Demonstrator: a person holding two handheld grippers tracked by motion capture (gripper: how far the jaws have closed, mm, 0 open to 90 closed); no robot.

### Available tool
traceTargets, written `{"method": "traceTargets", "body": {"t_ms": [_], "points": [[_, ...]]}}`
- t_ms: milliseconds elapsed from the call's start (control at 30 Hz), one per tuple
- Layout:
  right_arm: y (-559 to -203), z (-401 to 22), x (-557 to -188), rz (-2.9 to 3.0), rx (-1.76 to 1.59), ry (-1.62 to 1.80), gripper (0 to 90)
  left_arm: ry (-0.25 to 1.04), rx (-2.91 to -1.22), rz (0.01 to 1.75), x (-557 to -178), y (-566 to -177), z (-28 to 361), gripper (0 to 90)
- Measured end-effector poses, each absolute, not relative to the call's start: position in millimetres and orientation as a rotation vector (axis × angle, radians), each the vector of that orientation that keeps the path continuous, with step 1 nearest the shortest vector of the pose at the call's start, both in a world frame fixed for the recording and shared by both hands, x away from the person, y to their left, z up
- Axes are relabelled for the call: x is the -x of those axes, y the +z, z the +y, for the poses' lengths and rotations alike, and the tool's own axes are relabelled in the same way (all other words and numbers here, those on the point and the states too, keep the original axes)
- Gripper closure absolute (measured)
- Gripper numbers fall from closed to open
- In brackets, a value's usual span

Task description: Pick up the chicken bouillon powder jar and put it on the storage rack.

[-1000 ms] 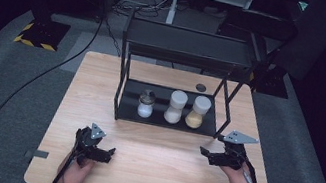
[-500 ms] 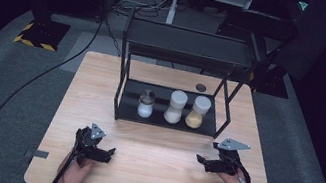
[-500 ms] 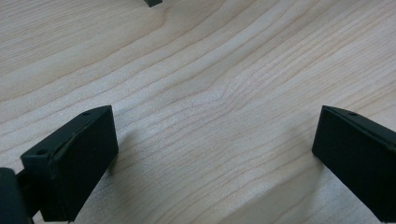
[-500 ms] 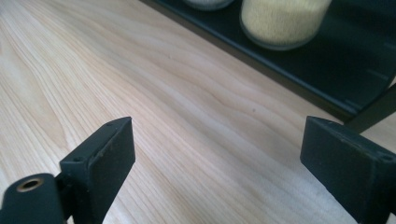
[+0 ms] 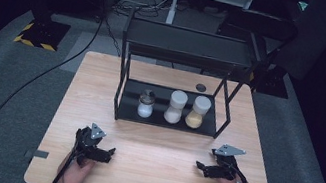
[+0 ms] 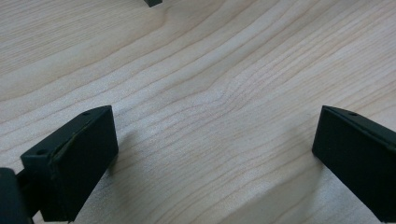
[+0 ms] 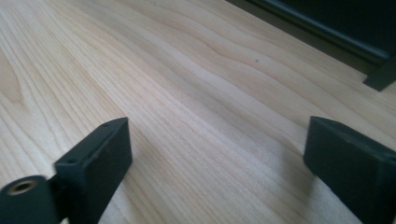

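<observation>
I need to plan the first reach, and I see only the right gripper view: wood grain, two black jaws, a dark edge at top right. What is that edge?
Observer: It belongs to the black two-tier rack standing mid-table.
Operator: Anything on it?
Observer: Three jars on its lower shelf: a short dark-lidded jar, a white-filled jar and a yellow-filled jar.
Operator: And the left gripper?
Observer: The left gripper sits low over the table's near edge, jaws open and empty.
</observation>
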State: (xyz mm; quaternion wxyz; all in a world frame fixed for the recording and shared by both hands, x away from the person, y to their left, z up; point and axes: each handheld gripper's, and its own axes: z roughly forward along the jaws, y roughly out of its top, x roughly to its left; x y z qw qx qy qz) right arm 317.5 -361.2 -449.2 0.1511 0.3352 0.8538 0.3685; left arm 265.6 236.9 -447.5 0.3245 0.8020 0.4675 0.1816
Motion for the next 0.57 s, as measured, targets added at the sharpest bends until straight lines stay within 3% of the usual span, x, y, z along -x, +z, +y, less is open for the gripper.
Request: {"method": "traceTargets", "body": {"t_ms": [567], "points": [[-449.0, -361.2, -318.2, 2.460, -0.958, 1.057, 5.2, 0.477, -2.104, 1.226, -265.6, -447.5, 236.8, 0.3]]}}
